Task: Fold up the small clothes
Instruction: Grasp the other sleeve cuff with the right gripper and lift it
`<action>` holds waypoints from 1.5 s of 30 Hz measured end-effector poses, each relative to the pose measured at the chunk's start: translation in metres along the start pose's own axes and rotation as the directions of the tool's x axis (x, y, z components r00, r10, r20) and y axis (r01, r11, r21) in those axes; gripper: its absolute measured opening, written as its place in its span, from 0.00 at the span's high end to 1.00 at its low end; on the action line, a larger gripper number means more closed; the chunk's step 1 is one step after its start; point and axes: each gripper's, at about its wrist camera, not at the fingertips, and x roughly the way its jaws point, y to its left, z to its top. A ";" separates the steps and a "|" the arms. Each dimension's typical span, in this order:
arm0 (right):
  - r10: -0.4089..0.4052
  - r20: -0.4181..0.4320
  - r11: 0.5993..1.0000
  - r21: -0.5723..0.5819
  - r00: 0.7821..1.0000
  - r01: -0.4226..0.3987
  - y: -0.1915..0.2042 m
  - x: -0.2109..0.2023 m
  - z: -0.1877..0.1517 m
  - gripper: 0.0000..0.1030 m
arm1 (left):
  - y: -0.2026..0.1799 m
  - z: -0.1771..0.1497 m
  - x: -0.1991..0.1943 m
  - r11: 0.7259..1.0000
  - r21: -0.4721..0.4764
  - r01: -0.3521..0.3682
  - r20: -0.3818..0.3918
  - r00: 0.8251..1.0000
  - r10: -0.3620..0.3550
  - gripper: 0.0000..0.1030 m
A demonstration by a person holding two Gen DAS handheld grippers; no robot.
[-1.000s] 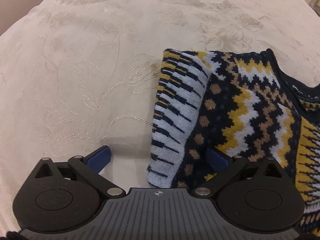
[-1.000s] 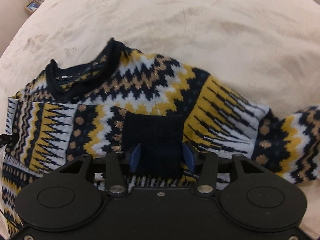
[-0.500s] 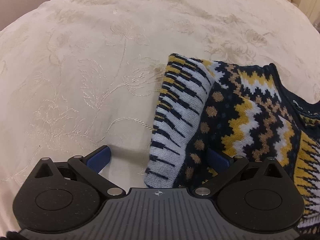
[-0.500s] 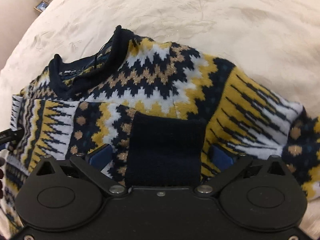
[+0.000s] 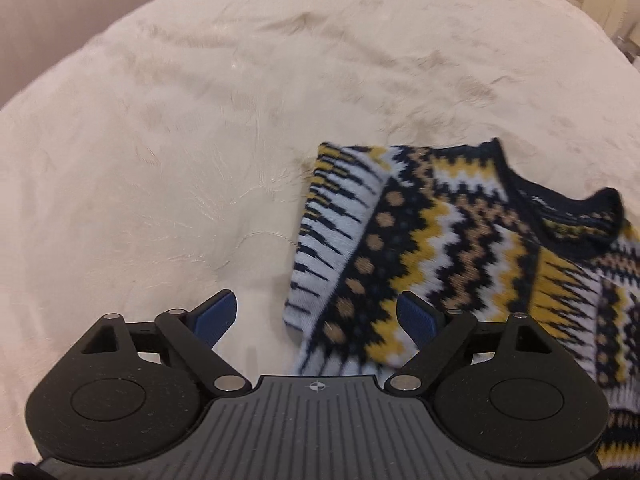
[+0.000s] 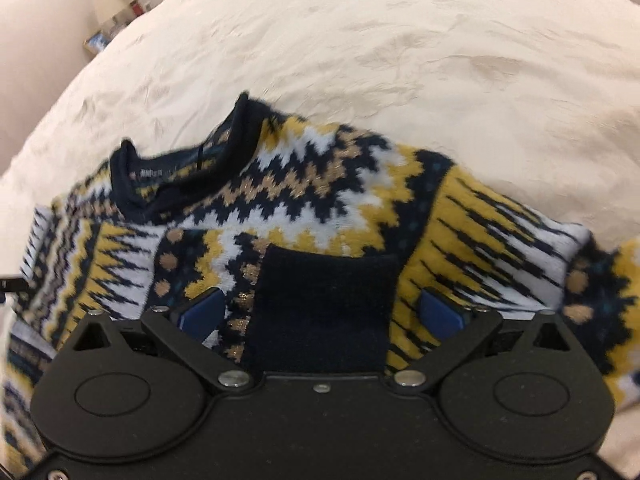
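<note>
While I am holding both grippers low over the cream embroidered bedspread, the patterned knit sweater is lying flat on it, navy, mustard and white zigzags facing up, its dark neckline pointing away from me. My right gripper is hovering with its blue pads spread wide, and the navy ribbed cuff of a folded-in sleeve is lying on the sweater's chest between them, gripped by neither. My left gripper is likewise standing wide open, straddling the sweater's folded edge: one blue pad is sitting over bare bedspread, the other over the knit. Both views are slightly blurred.
</note>
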 end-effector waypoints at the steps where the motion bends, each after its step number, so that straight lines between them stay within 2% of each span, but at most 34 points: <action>1: 0.000 0.020 1.000 0.016 1.000 -0.001 -0.005 -0.010 0.000 0.03 | -0.002 -0.002 -0.007 1.000 0.010 0.007 0.005 1.000 -0.007 0.15; 7: -0.032 0.108 0.998 0.059 0.994 0.026 -0.041 -0.067 -0.002 0.03 | -0.034 -0.025 -0.036 0.995 0.084 0.058 -0.003 0.998 -0.058 0.15; 15: -0.159 0.159 0.984 0.110 0.974 0.142 -0.116 -0.121 0.018 0.03 | -0.071 -0.075 -0.063 0.987 0.105 0.119 -0.027 0.993 -0.117 0.15; 24: -0.275 0.174 0.946 0.223 0.946 0.234 -0.192 -0.133 0.054 0.03 | -0.083 -0.112 -0.083 0.994 0.062 0.092 -0.040 0.995 -0.089 0.15; 30: -0.245 0.172 0.914 0.369 0.954 0.169 -0.232 -0.127 0.065 0.11 | -0.075 -0.120 -0.088 0.997 0.003 0.076 -0.050 0.996 -0.076 0.15; 32: -0.239 0.185 0.898 0.416 0.953 0.144 -0.243 -0.135 0.066 0.16 | -0.073 -0.121 -0.088 0.996 -0.012 0.086 -0.052 0.995 -0.087 0.15; 35: -0.260 0.192 0.878 0.454 0.946 0.150 -0.250 -0.136 0.072 0.34 | -0.071 -0.121 -0.088 0.992 -0.029 0.119 -0.038 0.992 -0.121 0.15; 38: -0.280 0.188 0.876 0.451 0.941 0.171 -0.251 -0.136 0.072 0.65 | -0.076 -0.119 -0.086 0.990 -0.014 0.140 -0.032 0.990 -0.141 0.14; 39: -0.277 0.187 0.879 0.446 0.943 0.170 -0.250 -0.136 0.071 0.82 | -0.078 -0.118 -0.086 0.990 -0.003 0.140 -0.031 0.990 -0.140 0.14; 42: -0.263 0.206 0.902 0.398 0.943 0.165 -0.240 -0.141 0.071 0.89 | -0.084 -0.115 -0.084 0.989 0.021 0.148 -0.031 0.989 -0.148 0.14; 45: -0.234 0.246 0.934 0.326 0.941 0.147 -0.220 -0.153 0.072 0.89 | -0.085 -0.112 -0.081 0.986 0.027 0.163 -0.039 0.986 -0.162 0.13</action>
